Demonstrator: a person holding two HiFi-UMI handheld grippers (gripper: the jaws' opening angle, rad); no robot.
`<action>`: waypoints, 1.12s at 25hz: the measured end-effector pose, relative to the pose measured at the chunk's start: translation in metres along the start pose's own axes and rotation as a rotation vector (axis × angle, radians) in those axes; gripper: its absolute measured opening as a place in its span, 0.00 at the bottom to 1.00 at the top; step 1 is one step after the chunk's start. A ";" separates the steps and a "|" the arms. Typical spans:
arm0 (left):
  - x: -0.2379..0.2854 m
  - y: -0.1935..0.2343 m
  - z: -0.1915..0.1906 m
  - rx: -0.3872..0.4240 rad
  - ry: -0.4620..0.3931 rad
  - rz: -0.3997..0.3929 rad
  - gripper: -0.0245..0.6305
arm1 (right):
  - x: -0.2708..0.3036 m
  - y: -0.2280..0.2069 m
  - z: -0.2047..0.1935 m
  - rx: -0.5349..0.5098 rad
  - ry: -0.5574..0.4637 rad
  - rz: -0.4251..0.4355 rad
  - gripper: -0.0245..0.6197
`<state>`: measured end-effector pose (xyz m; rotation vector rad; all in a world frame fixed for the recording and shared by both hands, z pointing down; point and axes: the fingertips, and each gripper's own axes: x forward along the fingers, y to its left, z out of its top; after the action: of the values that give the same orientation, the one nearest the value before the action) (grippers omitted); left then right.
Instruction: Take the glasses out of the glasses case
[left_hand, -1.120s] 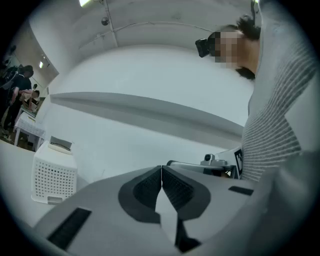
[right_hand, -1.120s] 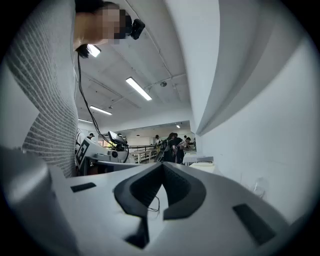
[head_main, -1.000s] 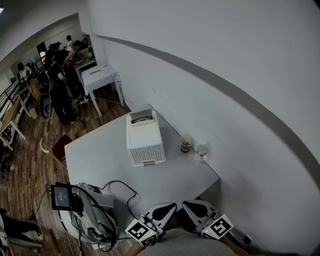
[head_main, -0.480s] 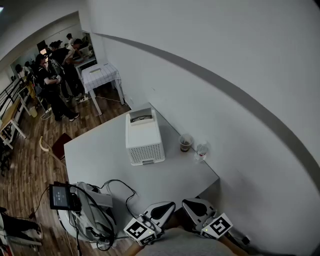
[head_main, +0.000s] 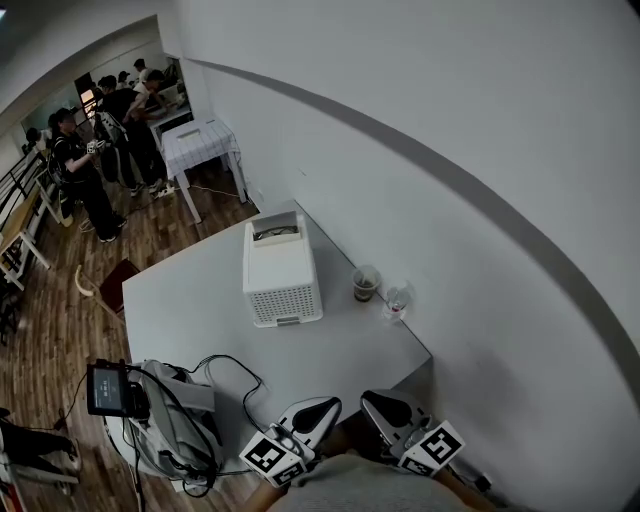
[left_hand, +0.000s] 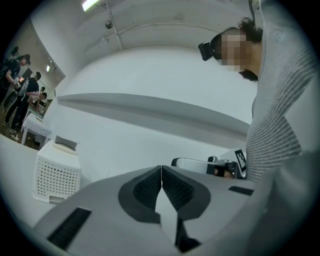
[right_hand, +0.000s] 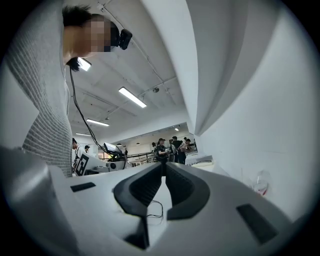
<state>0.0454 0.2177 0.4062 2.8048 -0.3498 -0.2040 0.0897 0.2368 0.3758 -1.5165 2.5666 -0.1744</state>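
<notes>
The left gripper (head_main: 318, 408) and right gripper (head_main: 378, 402) hung near the counter's (head_main: 200, 310) near edge, fingers pressed together on nothing. No glasses case showed clearly, though it perhaps lay atop the white perforated box (head_main: 283, 285). It would be best to find it first and only then part the fingers.

Head cam high, staring steeply down at table (head_main: 190, 310). Cams on my left gripper (left_hand: 161, 169) and right gripper (right_hand: 163, 166) sit close behind jaws, tilted up I think. Head and left share white box (head_main: 281, 272).
</notes>
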 end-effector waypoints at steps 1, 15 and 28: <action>0.002 0.001 0.001 0.004 -0.005 0.011 0.06 | -0.001 -0.001 0.001 0.002 0.002 0.006 0.06; 0.022 0.030 0.003 0.015 -0.058 0.108 0.06 | 0.011 -0.037 -0.006 -0.009 0.028 0.052 0.06; 0.028 0.096 0.043 0.008 -0.092 0.108 0.06 | 0.098 -0.064 0.000 0.008 0.029 0.060 0.06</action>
<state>0.0437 0.1096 0.3933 2.7810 -0.5230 -0.3076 0.0979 0.1201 0.3795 -1.4431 2.6268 -0.2012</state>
